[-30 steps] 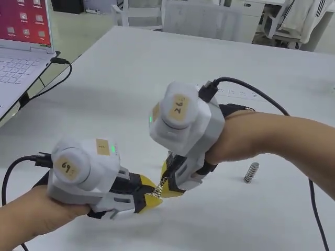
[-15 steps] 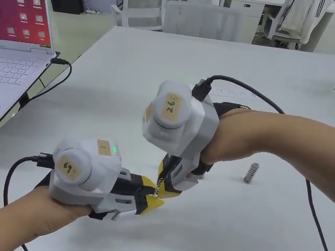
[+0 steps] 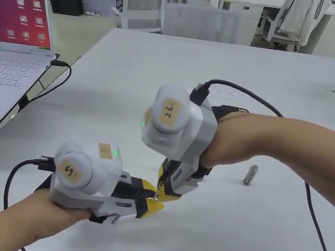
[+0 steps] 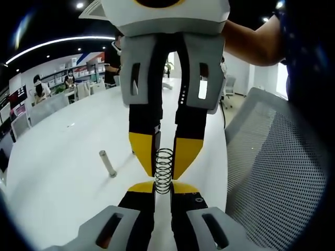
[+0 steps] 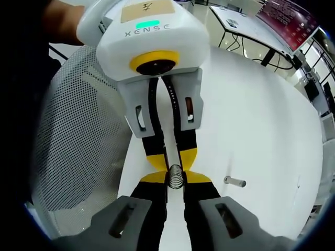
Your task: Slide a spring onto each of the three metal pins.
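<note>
**A:** What do we record for the surroundings?

**B:** We record a white worktop (image 3: 104, 78) in an open office. An open laptop (image 3: 21, 47) sits at 10 o'clock in the head view, and a black cable (image 3: 55, 78) runs from its corner. Chairs (image 3: 209, 21) stand beyond the far edge at 12 o'clock.

**A:** Where do we locate the spring?

**B:** The spring (image 4: 164, 170) sits between the tips of the two tools, near 6 o'clock in the head view. In the left gripper view it runs along the 6-to-12 o'clock line at centre. In the right gripper view we see it end-on.

**A:** How do we log the right hand-held gripper?

**B:** The right hand-held gripper (image 3: 165, 189) points down toward 7 o'clock. Its yellow-tipped jaws are clamped on the spring, one on each side of the coils.

**A:** And the left one?

**B:** The left hand-held gripper (image 3: 152, 203) lies low and points toward 3 o'clock. Its jaws are drawn together with a thin slit between them, and their tips are at the near end of the spring. We cannot tell whether they pinch a pin inside the coils.

**A:** Do we note anything else on the worktop?

**B:** A small metal cylinder (image 3: 250, 175) rests at 3 o'clock from the right hand-held gripper, well apart from both tools. It looks ribbed in the head view. We cannot tell whether it is a pin, a spring or both.
</note>
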### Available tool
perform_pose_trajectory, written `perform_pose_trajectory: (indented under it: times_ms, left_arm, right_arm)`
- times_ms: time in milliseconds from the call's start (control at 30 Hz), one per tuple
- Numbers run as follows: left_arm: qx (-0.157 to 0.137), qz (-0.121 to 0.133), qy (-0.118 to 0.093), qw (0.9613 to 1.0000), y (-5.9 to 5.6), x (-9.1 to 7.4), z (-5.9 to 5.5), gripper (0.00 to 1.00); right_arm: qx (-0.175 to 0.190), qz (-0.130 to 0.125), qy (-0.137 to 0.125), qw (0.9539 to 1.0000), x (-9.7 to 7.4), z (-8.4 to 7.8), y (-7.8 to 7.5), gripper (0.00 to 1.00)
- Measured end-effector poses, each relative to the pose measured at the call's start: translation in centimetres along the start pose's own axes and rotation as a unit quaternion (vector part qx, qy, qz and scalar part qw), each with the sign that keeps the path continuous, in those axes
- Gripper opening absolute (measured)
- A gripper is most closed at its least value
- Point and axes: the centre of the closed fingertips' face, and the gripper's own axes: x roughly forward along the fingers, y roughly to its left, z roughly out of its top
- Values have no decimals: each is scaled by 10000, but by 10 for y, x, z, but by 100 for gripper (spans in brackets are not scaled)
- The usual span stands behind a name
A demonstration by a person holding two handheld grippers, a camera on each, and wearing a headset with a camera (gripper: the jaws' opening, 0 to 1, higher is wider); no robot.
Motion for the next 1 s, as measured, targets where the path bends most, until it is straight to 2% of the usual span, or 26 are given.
perform_pose_trajectory:
  times_ms: [367, 633, 1000]
  left_arm:
    - [-109, 10, 22, 9999, 0, -1, -2, 6]
    - [-200, 69, 8, 9998, 3, -2, -3, 14]
    - [-344, 264, -45, 9990, 13, -7, -8, 26]
  right_arm:
    - [14, -45, 51, 10000, 0, -4, -2, 8]
    - [67, -71, 58, 9999, 0, -8, -5, 8]
    - [172, -128, 41, 9998, -5, -15, -14, 8]
